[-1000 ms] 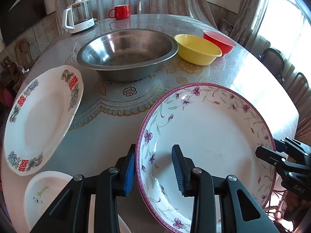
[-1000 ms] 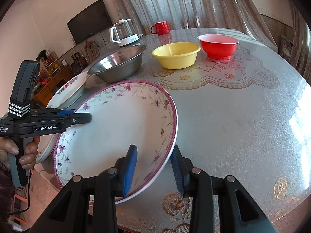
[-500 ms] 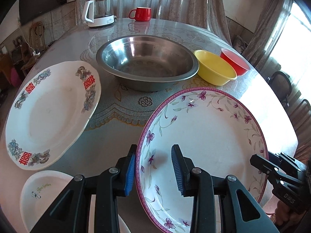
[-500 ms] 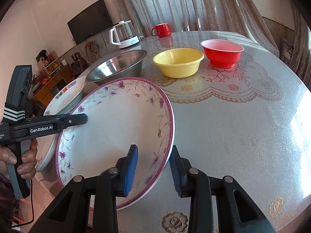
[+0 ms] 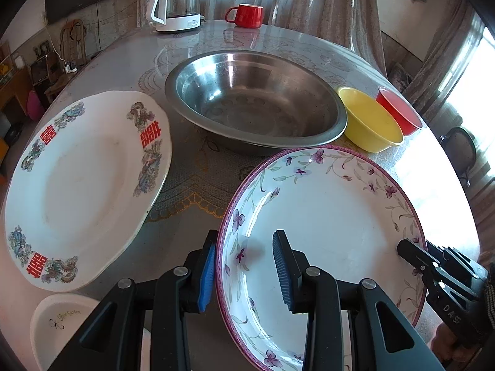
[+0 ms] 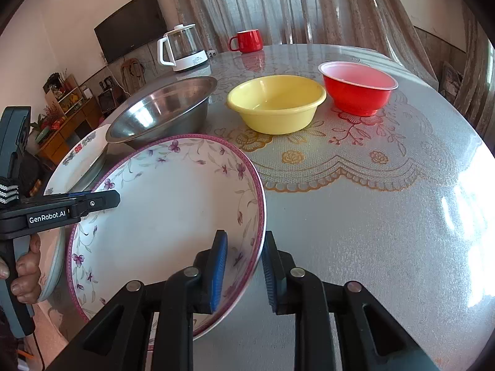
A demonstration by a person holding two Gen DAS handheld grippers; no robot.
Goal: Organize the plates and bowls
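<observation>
The floral plate (image 5: 324, 232) sits tilted at the table's (image 6: 371, 232) near edge, its rim straddled by the left gripper (image 5: 244, 269) and by the right gripper's (image 6: 244, 266) closing jaws.

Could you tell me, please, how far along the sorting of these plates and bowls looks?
Early. Nothing is stacked. In hand: the purple-flowered plate, its rim between both grippers, left gripper and right gripper, the right's jaws closing. Left: the white red-lettered plate, steel basin, yellow bowl and red bowl sit apart.
</observation>
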